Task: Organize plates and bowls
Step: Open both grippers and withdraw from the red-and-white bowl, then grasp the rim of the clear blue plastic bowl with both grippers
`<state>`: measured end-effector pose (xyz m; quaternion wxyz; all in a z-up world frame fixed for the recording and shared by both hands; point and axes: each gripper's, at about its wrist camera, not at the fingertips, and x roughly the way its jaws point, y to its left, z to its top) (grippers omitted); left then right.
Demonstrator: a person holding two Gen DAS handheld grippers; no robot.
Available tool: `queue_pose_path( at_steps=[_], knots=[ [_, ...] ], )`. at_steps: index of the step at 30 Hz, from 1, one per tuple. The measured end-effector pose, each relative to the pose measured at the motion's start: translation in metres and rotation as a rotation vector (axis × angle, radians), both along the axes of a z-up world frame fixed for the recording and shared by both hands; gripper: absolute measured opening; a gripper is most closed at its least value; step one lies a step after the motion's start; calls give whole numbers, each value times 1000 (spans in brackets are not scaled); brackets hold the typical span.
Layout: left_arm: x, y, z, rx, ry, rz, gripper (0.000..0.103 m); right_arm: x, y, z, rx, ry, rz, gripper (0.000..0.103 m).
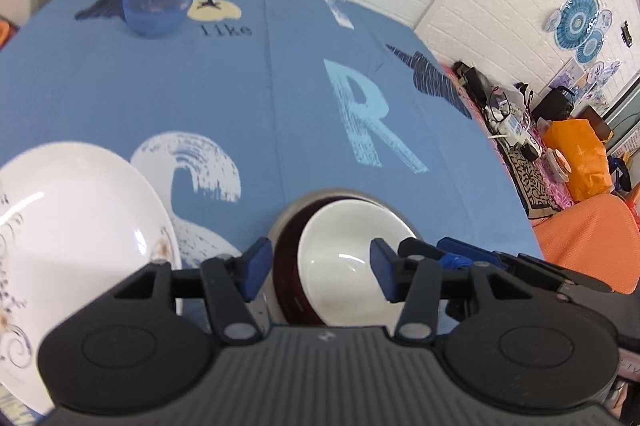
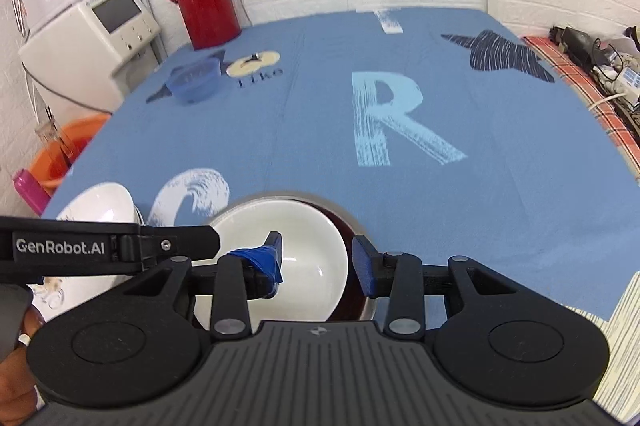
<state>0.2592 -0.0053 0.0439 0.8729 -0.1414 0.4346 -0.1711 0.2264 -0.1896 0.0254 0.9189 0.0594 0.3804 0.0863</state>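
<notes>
in the left wrist view, one white bowl (image 1: 344, 262) is seen nested in a dark bowl with a steel rim (image 1: 288, 266), near the bench (image 1: 240, 85) front edge. the left gripper (image 1: 318, 272) is spread wide around them, holding nothing. one white plate (image 1: 76, 226) lies left; one blue bowl (image 1: 156, 10) sits far back.

in the right wrist view, the right gripper (image 2: 318, 260) is spread over the white bowl (image 2: 296, 238), nothing gripped.
</notes>
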Motion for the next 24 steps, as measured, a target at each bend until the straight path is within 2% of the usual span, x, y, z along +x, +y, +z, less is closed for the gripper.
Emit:
queue_pose_path(
  at_steps=[5, 9, 16, 20, 24],
  knots=[
    [1, 28, 4, 7, 8, -1, 52, 5, 0, 2, 75, 29, 21, 23],
    [18, 73, 9, 42, -1, 54, 52, 26, 14, 4, 116, 63, 65, 24],
    [101, 155, 29, 141, -42, 240, 53, 113, 64, 14, 120, 76, 135, 25],
    [162, 182, 30, 102, -30, 289, 54, 180, 97, 14, 116, 89, 149, 25],
    [218, 187, 19, 71, -13, 306, 54, 243, 134, 10, 102, 93, 171, 25]
  ],
)
